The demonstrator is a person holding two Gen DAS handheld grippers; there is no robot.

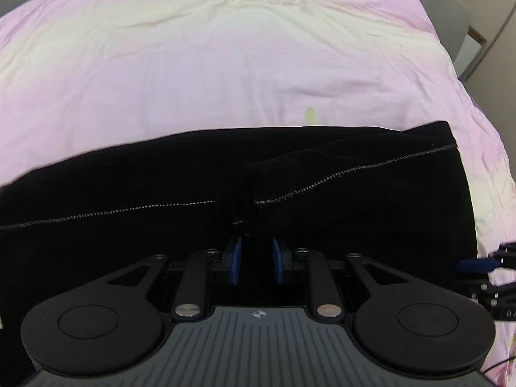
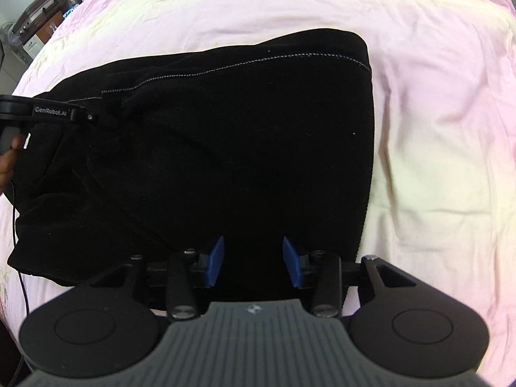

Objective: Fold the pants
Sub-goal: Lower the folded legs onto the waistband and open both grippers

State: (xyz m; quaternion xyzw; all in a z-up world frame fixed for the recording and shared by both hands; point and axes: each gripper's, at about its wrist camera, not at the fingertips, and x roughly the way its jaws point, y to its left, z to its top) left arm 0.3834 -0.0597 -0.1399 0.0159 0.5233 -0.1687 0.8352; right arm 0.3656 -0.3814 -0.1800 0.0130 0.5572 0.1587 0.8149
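1. The left gripper (image 1: 256,246) is pinching a bunched ridge of the black pants (image 1: 161,200); its blue pads (image 1: 237,254) are sitting close together with dark cloth rising between them.
2. The right gripper (image 2: 253,259) is hovering over the near edge of the pants (image 2: 242,148) with its blue pads (image 2: 216,259) spread apart and nothing gripped between them.
3. The pants are lying folded in a broad dark block on the pink bedsheet (image 1: 193,74), their pale stitched seam (image 1: 322,183) running across the cloth just beyond the left gripper.
4. In the right wrist view the same seam (image 2: 225,67) is running along the far side of the pants, and the pants' right edge is dropping straight down beside bare bedsheet (image 2: 435,129).
5. The left gripper (image 2: 48,114) is showing at the left edge of the right wrist view, resting against the pants, with a hand (image 2: 8,158) holding it from behind.
6. The right gripper's tip (image 1: 483,264) is peeking in at the right edge of the left wrist view, just beside the pants' corner.
7. Beyond the bedsheet, far from the pants, furniture (image 2: 38,9) is standing in the upper left corner.
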